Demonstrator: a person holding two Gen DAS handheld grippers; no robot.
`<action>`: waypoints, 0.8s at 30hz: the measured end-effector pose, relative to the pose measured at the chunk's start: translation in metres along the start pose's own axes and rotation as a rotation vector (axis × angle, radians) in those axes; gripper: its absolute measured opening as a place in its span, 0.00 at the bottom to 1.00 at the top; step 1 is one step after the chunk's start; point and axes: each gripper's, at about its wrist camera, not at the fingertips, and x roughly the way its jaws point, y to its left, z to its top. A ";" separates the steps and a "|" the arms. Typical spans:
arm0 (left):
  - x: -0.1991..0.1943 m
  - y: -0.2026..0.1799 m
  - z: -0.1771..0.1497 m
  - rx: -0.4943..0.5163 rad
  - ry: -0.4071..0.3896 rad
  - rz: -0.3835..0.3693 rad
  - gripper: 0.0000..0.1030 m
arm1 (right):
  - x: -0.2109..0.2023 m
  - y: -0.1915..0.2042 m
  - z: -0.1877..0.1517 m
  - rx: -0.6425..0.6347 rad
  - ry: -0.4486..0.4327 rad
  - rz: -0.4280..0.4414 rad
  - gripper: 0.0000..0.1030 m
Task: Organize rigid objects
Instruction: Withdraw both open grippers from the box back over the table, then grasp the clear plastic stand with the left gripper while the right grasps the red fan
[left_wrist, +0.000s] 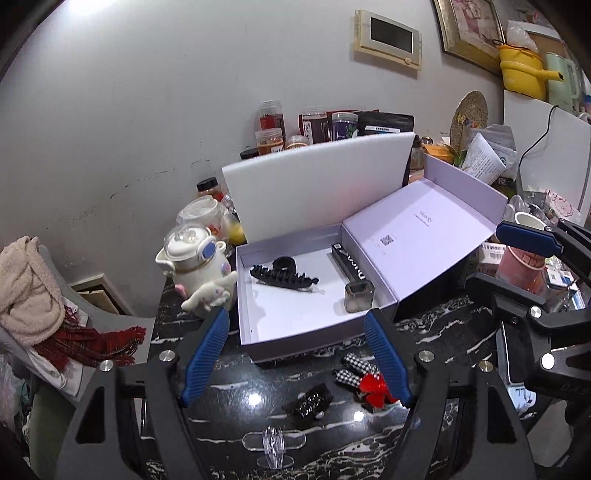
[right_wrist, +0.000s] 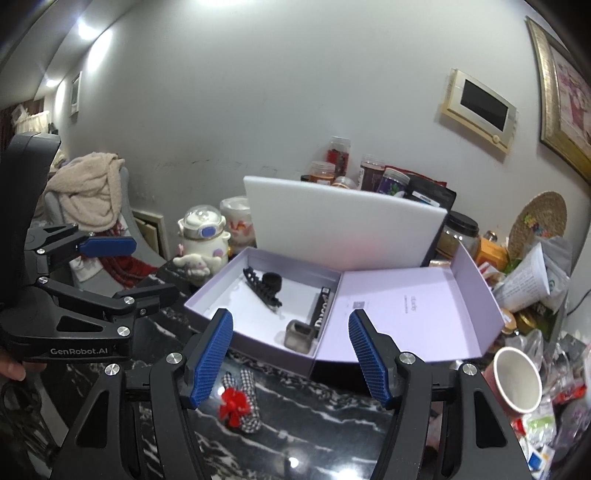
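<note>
Left claw (left_wrist: 295, 354) open, black clip (left_wrist: 308, 404) unseen opposite

occluded: jars (left_wrist: 271, 127) behind your foam board (left_wrist: 314, 184) | unreadable: far lid print (left_wrist: 424, 215) | cropped: right picture frame (right_wrist: 565, 99)

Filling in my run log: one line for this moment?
left gripper: open, empty | right gripper: open, empty | box: open, black claw clip inside

Black claw clip (left_wrist: 282, 279) lies flat inside open lilac box (left_wrist: 295, 328).
</note>
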 end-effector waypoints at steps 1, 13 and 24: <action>-0.001 0.000 -0.004 -0.001 0.001 0.001 0.73 | -0.001 0.002 -0.003 -0.001 0.005 0.003 0.64; -0.008 0.017 -0.046 -0.090 0.036 0.007 0.73 | -0.003 0.018 -0.041 0.027 0.049 0.042 0.64; -0.002 0.021 -0.079 -0.139 0.094 0.017 0.73 | 0.015 0.014 -0.076 0.101 0.115 0.090 0.64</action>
